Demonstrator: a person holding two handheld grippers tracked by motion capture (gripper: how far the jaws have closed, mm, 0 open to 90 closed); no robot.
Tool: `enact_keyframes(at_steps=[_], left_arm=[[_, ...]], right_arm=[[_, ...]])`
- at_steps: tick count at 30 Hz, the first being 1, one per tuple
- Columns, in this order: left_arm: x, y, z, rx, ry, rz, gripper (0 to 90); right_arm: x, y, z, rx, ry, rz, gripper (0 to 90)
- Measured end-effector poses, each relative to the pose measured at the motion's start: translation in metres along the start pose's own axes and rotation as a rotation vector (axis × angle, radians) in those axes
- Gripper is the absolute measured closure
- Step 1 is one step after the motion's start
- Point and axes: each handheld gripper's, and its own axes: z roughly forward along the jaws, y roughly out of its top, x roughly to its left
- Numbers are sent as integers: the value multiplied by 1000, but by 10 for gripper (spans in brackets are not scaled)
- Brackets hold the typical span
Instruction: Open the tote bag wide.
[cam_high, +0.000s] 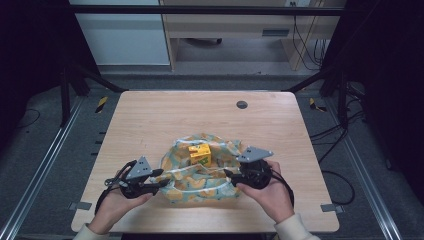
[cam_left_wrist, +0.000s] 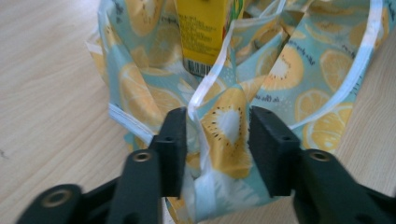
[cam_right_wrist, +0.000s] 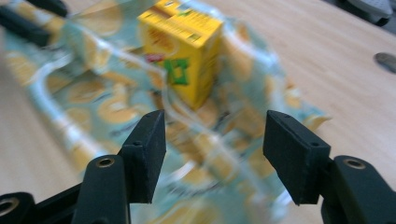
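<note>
A fabric bag (cam_high: 186, 186) printed with lemon slices on pale blue lies crumpled on the wooden table (cam_high: 150, 120). A yellow carton (cam_high: 200, 154) stands upright on it. My left gripper (cam_high: 161, 178) sits at the bag's left edge. In the left gripper view a raised fold of the bag (cam_left_wrist: 229, 126) stands between the open jaws of the left gripper (cam_left_wrist: 217, 140), with the carton (cam_left_wrist: 203, 28) behind it. My right gripper (cam_high: 227, 175) is at the bag's right side. In its own view the right gripper (cam_right_wrist: 215, 144) is open and empty, above the bag (cam_right_wrist: 93, 93) and facing the carton (cam_right_wrist: 180, 46).
A round grey cap (cam_high: 242, 104) is set in the table near its far edge. The table's front edge runs just behind both hands. Metal rails flank the table on the floor, and a desk stands beyond it.
</note>
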Motion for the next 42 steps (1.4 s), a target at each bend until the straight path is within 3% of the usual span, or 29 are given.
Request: enact_keyframes(at_steps=[6,11,13,16,18,22,25,27,32,42], left_arm=[[-8,0,-7,-3,-4,11,408],[-15,-5,-4,13,-23,35,357],[-16,-8,2,30,-30,34,362],[-16,-11,11,67,-27,50,482],[-15,-12,14,82,-12,68,628],[-8,-8,20,83,17,64,821],[-3,-4,19,62,48,68,859],[0,-4,18,61,46,58,870],[2,-11,23,117,26,55,886],[-4,-19,29,203,-16,79,888]], right_arm=[[-29,17,29,49,-20,1,391],[-40,20,61,106,8,11,395],[-43,21,72,134,27,17,540],[-47,22,81,140,42,35,783],[-54,24,87,132,47,73,876],[-67,31,96,116,21,106,899],[-77,38,101,93,4,134,900],[-83,42,105,90,-5,160,900],[-97,39,119,117,-21,198,900],[-101,26,131,154,-23,222,896]])
